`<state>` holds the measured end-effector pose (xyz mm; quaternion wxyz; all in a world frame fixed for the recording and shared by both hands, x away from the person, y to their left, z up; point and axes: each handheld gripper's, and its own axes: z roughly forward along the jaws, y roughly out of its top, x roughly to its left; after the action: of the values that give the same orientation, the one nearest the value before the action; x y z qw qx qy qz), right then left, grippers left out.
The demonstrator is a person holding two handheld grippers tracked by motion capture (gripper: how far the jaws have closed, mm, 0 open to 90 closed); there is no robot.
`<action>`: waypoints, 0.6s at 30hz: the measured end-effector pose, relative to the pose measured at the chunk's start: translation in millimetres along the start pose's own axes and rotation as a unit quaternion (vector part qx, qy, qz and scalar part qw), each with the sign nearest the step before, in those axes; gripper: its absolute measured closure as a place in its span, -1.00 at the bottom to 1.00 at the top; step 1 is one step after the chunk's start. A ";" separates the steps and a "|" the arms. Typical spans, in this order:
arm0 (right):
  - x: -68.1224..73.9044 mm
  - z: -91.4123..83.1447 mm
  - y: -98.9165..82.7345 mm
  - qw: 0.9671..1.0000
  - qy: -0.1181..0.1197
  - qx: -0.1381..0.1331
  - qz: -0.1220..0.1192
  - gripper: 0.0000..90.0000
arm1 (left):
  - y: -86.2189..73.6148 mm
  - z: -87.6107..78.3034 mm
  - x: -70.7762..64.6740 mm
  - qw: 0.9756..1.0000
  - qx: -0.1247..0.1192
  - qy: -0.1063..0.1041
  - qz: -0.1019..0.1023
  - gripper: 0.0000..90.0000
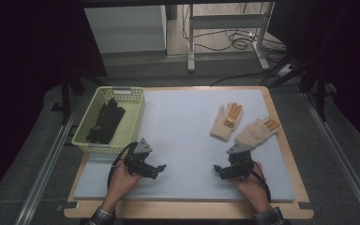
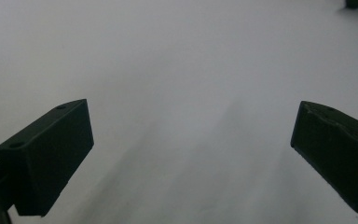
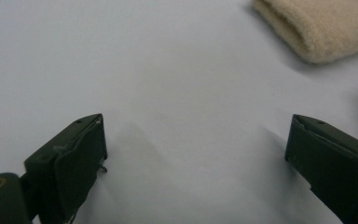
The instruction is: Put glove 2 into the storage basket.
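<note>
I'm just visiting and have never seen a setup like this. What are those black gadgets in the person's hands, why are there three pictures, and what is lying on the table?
No robot here: a person holds hand-held tongs, the left tongs and the right tongs, one in each hand. The high view looks down from above on the table. The other two pictures come from small cameras riding on each tool, looking out along its two black jaws.

Both tongs stand open and hold nothing; they sit low over the pale mat. On the mat to the right lie two cream gloves with orange fingertips; one cuff shows in the right gripper view. At the left stands a yellow basket with dark gloves inside.
</note>
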<state>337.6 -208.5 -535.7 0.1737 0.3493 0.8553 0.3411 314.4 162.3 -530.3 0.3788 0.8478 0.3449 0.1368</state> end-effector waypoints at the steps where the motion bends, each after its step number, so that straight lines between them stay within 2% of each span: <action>1: -0.1 0.1 0.0 1.000 -0.001 0.000 0.001 -0.91 | -3.1 1.0 1.2 1.000 0.004 0.003 -0.003 -1.00; 4: -0.1 0.2 0.1 1.000 -0.001 0.000 0.002 -0.91 | -9.5 3.1 2.6 1.000 0.018 0.012 -0.003 -1.00; 7: 0.0 0.0 0.0 1.000 -0.002 0.000 0.001 -0.91 | -15.4 8.6 2.2 1.000 0.030 0.008 -0.005 -1.00; 9: 1.2 -0.4 -0.2 1.000 -0.006 -0.003 -0.003 -0.91 | -17.9 10.4 4.1 0.999 0.031 0.003 -0.013 -1.00; 18: 0.2 -0.7 0.0 1.000 -0.001 -0.001 0.001 -0.89 | -18.3 11.2 3.3 0.999 0.031 0.006 -0.009 -1.00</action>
<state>337.0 -208.7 -535.2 0.1747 0.3507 0.8541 0.3420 313.5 167.1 -551.4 0.3513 0.8553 0.3588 0.1275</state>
